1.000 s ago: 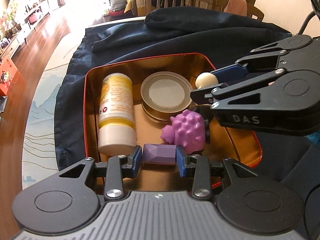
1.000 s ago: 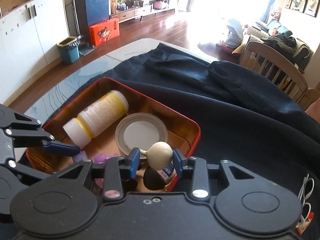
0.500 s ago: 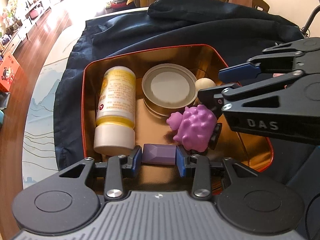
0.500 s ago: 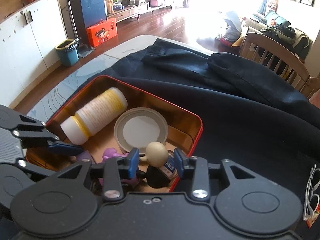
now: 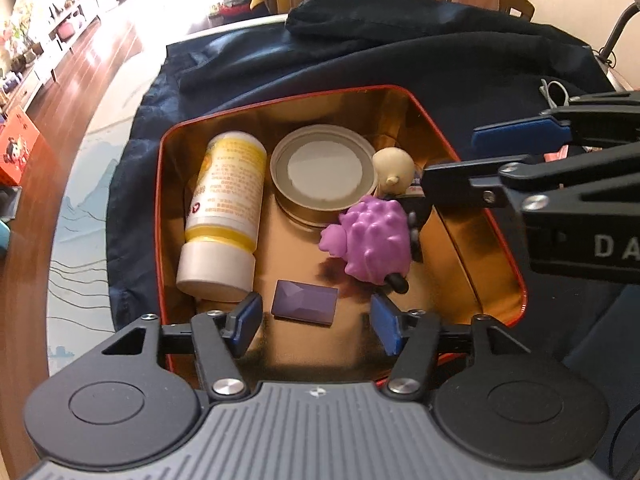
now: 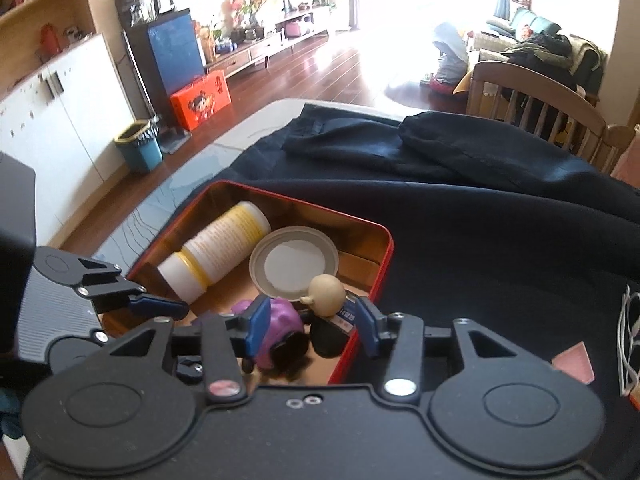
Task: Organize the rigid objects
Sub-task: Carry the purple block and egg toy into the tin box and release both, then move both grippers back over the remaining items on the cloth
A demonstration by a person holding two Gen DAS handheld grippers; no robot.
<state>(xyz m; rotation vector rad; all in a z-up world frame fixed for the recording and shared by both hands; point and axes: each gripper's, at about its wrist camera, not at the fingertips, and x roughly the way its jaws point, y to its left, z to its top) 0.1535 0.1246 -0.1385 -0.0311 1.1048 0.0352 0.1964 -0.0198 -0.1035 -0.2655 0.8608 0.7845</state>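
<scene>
A red tin box [image 5: 496, 216] with a gold inside sits on a dark cloth. In it lie a yellow-and-white bottle [image 5: 224, 208], a round lidded can [image 5: 324, 172], a purple spiky toy [image 5: 372, 236], a beige-headed bottle [image 5: 394, 166] and a small purple block [image 5: 305, 302]. My left gripper [image 5: 316, 320] is open, its pads apart on either side of the block. My right gripper [image 6: 312, 322] is open above the box's right side, with the beige-headed bottle [image 6: 326, 290] standing free between its fingers. The box also shows in the right wrist view [image 6: 384, 248].
A dark blue cloth [image 6: 480, 220] covers the table under the box. A bundled garment [image 5: 400, 16] lies at the back. Wooden chairs [image 6: 532, 100] stand behind the table. White cord and a pink scrap [image 6: 574, 364] lie at the right.
My left gripper has opened and let the purple block drop onto the box floor. My right gripper has opened, released the beige-headed bottle in the box and drawn back a little.
</scene>
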